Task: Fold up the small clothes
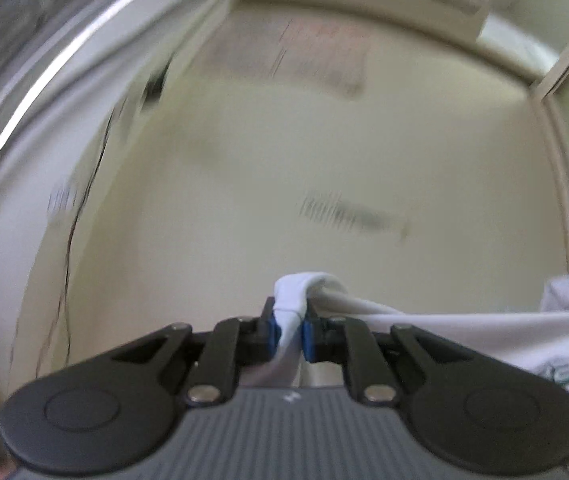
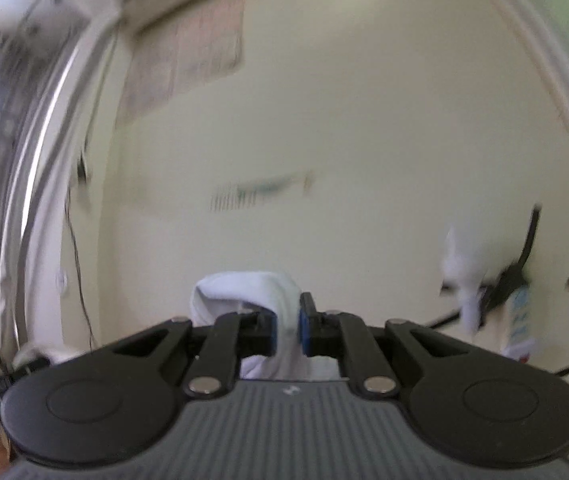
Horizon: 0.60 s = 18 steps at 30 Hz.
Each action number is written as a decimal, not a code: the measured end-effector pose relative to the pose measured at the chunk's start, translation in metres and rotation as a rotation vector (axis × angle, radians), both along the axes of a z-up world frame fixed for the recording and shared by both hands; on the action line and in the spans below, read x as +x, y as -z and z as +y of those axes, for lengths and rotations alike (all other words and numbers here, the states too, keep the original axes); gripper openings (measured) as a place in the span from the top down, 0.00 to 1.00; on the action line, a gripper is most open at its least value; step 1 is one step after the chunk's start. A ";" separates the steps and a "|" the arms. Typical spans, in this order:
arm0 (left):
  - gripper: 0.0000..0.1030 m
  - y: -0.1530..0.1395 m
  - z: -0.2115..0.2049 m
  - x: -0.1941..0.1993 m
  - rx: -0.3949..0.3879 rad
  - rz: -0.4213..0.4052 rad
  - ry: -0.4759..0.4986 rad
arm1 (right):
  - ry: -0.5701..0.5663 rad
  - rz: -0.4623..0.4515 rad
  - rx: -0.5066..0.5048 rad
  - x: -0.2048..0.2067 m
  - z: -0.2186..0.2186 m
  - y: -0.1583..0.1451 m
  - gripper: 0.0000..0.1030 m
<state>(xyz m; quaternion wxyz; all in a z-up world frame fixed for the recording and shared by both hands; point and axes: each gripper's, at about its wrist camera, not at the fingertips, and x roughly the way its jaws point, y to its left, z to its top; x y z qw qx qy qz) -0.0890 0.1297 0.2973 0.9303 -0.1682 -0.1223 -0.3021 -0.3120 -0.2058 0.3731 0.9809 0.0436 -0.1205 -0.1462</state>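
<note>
A white garment with green print (image 1: 464, 332) hangs in the air, held up in front of a pale wall. In the left wrist view my left gripper (image 1: 291, 330) is shut on a bunched edge of it, and the cloth stretches off to the right. In the right wrist view my right gripper (image 2: 287, 330) is shut on another bunched fold of the white garment (image 2: 244, 292), which loops over the left finger. Both views are blurred by motion. The lower part of the garment is hidden below the grippers.
A cream wall (image 1: 324, 160) fills both views, with a paper sheet (image 2: 188, 52) pinned high up and a thin dark cable (image 1: 84, 208) running down at the left. A window frame (image 1: 24, 80) is at the far left. Dark hooks with something white (image 2: 484, 276) hang at the right.
</note>
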 end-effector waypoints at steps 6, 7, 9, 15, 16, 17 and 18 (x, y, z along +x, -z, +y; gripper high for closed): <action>0.90 -0.038 -0.019 -0.007 0.031 -0.100 -0.067 | -0.049 0.037 0.056 0.005 -0.008 0.003 0.98; 0.90 -0.035 -0.026 0.001 0.049 -0.088 -0.078 | -0.050 0.060 0.073 0.016 -0.014 0.011 0.98; 0.90 -0.024 -0.044 0.015 0.103 -0.041 -0.109 | -0.058 0.121 0.133 0.043 -0.028 0.031 0.98; 0.83 0.086 -0.151 0.143 0.415 0.268 -0.240 | 0.049 0.400 0.246 0.195 -0.083 0.151 0.50; 0.83 0.114 -0.174 0.169 0.531 0.363 -0.253 | 0.095 0.478 0.233 0.218 -0.090 0.180 0.37; 0.85 0.151 -0.194 0.195 0.662 0.504 -0.253 | 0.132 0.585 0.232 0.236 -0.096 0.209 0.39; 0.87 0.177 -0.200 0.207 0.719 0.605 -0.239 | 0.145 0.708 0.268 0.246 -0.102 0.239 0.44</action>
